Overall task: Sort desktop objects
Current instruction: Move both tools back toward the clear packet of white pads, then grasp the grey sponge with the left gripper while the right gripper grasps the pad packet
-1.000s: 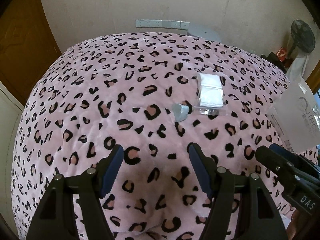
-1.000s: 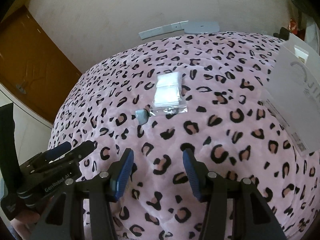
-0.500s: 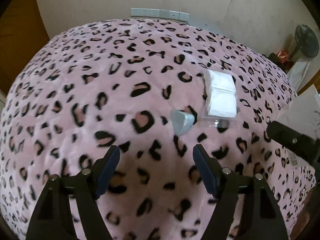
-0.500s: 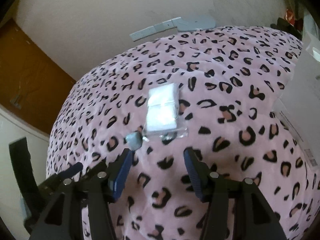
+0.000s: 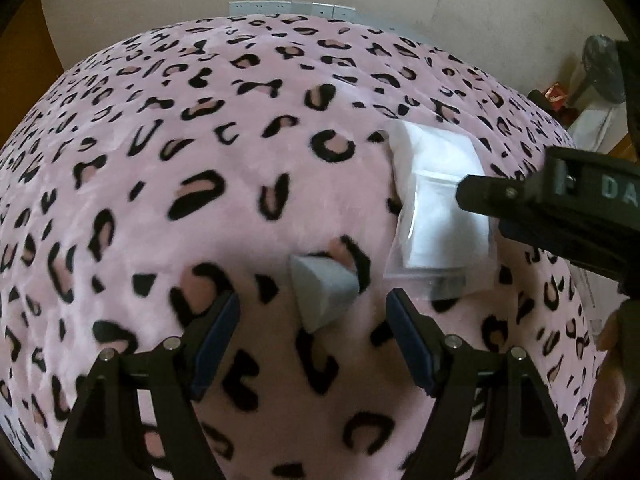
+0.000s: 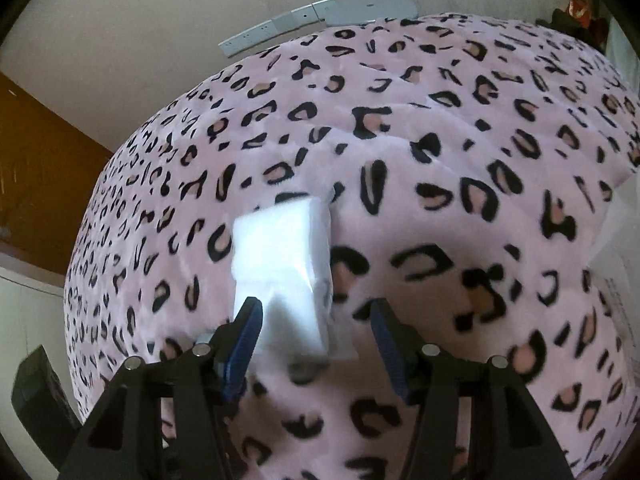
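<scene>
A small grey wedge [image 5: 322, 294] lies on the pink leopard-print blanket [image 5: 200, 208]. My left gripper [image 5: 313, 322] is open, its blue pads on either side of the wedge, not touching it. A clear plastic bag of white pads [image 5: 436, 204] lies just right of the wedge. In the right wrist view the bag [image 6: 282, 276] sits between the tips of my open right gripper [image 6: 316, 320], closer to the left finger. The right gripper's black body [image 5: 560, 216] reaches in over the bag from the right in the left wrist view.
A white power strip [image 5: 292, 9] lies at the blanket's far edge against the wall. A white printed plastic bag [image 6: 624, 264] lies at the right edge. A fan [image 5: 600, 68] and red items stand far right. A wooden door [image 6: 44, 168] is at left.
Both grippers have moved forward and down towards the blanket. The wedge now lies between the left fingers and the bag between the right fingers. Both stay open.
</scene>
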Motion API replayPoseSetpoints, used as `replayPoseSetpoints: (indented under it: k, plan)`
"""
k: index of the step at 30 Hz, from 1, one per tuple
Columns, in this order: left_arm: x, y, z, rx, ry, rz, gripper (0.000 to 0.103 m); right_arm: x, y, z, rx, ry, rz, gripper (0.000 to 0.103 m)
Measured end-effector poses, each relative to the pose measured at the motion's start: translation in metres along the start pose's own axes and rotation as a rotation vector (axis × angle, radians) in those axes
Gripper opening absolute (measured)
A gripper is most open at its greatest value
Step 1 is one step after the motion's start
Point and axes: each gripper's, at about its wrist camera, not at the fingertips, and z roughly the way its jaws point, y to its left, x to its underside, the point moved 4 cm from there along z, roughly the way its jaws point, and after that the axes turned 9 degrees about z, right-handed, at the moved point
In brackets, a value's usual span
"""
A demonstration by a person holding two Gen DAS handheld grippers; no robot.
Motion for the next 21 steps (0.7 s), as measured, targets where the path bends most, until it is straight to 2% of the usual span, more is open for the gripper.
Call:
replayPoseSetpoints:
  k: [5,10,15,17,18,19,21]
  plan:
    - [-0.009,-0.002,0.016,0.003,0.005,-0.001,0.078,-0.009,0.004,0.026,-0.029,0.050,0.024,0.059]
    - [-0.017,-0.004,0.028,0.001,0.001,-0.010,0.083,-0.014,0.010,0.042,-0.078,0.067,0.040,0.078]
    - [-0.018,-0.002,0.031,-0.007,-0.026,-0.050,0.080,-0.016,0.015,0.049,-0.126,0.043,0.022,0.079]
    - [-0.014,0.000,0.029,-0.028,-0.041,-0.053,0.065,-0.015,0.014,0.047,-0.146,0.030,0.022,0.068]
    - [-0.012,0.003,0.027,-0.029,-0.050,-0.062,0.061,-0.015,0.013,0.046,-0.160,0.029,0.025,0.049]
    - [-0.010,0.006,0.025,-0.029,-0.059,-0.071,0.052,-0.015,0.013,0.045,-0.179,0.032,0.029,0.033]
    - [-0.008,0.008,0.022,-0.017,-0.066,-0.080,0.041,-0.015,0.013,0.042,-0.217,0.038,0.037,0.030]
